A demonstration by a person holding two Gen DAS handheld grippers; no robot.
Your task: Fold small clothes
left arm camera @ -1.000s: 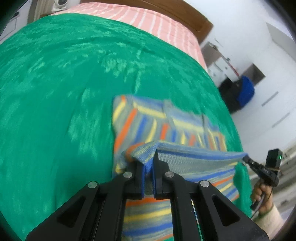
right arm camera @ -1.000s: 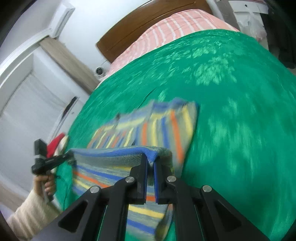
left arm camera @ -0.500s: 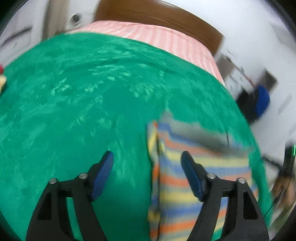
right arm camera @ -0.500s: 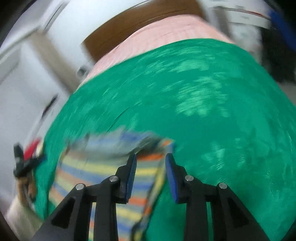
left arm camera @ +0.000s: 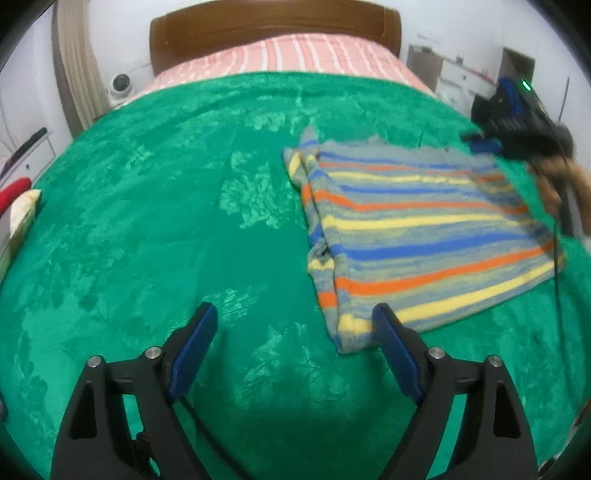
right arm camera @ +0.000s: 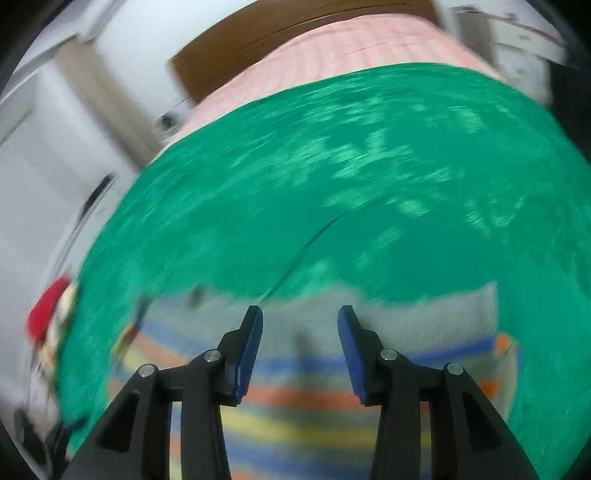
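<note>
A striped sweater (left arm camera: 417,236) lies folded flat on the green blanket (left arm camera: 155,229) that covers most of the bed, toward the blanket's right side as the left wrist camera sees it, with its bands of blue, orange, yellow and grey running across it and a folded sleeve tucked along its left edge. The left gripper (left arm camera: 293,325) hangs over bare blanket just beside the sweater's near left corner; its jaws are wide apart and opening further, nothing is between them, and its right finger sits in front of the corner of the cloth, though I cannot tell whether it touches it. The right gripper (right arm camera: 300,325) is above the sweater's far edge, where the grey band meets the green; its jaws are partly apart and opening, with no cloth pinched between the blue pads (right arm camera: 249,350). That view is blurred, so fine detail of the fabric there is lost. From the left camera the right gripper appears at the sweater's far right corner, held in a hand (left arm camera: 557,181). Beyond the blanket a pink striped sheet (left arm camera: 295,55) reaches up to a brown wooden headboard (left arm camera: 258,22). At the blanket's left edge sit a red thing (left arm camera: 13,190) and a pale cloth (left arm camera: 24,214).
</note>
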